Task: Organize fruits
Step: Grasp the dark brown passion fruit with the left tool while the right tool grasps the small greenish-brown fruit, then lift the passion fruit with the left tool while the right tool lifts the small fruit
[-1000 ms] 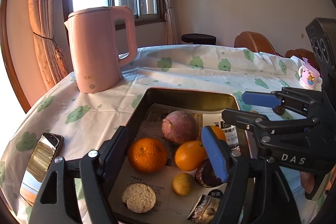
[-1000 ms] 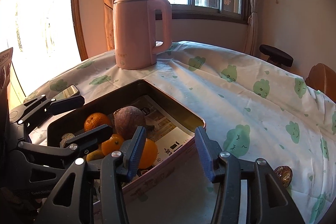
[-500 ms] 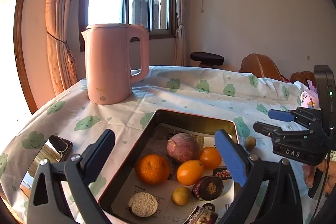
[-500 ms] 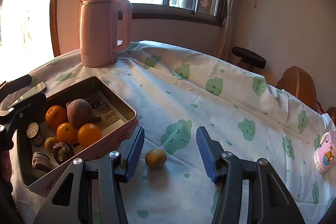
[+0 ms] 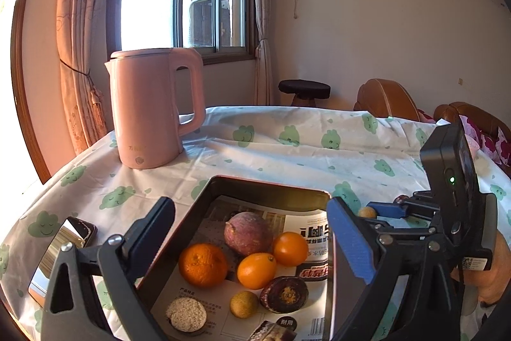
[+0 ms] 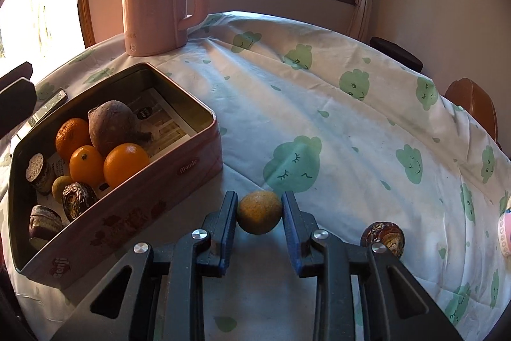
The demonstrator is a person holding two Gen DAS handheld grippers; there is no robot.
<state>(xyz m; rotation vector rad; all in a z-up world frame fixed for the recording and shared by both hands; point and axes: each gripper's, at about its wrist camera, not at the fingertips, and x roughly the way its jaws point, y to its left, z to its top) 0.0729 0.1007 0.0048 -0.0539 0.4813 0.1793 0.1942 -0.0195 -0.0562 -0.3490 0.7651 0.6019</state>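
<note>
Gripping the small yellow-brown fruit (image 6: 259, 212) at lower centre of the right wrist view, my right gripper (image 6: 259, 213) has both pads against its sides, on the tablecloth (image 6: 319, 104) just outside the tin (image 6: 134, 206) at left. I'd say that's for lifting it in with the oranges (image 6: 125, 163) and other fruit. My left gripper (image 5: 252, 240) hovers over the tin with jaws wide and empty, probably clear of the drop; a dark wrinkled fruit (image 6: 383, 236) waits at lower right.

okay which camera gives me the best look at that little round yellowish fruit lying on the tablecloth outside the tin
The right wrist view: the small yellowish fruit sits centred and close between the right gripper fingers, which press on both its sides. The left wrist view shows only a small glimpse of it beyond the tin.
</note>
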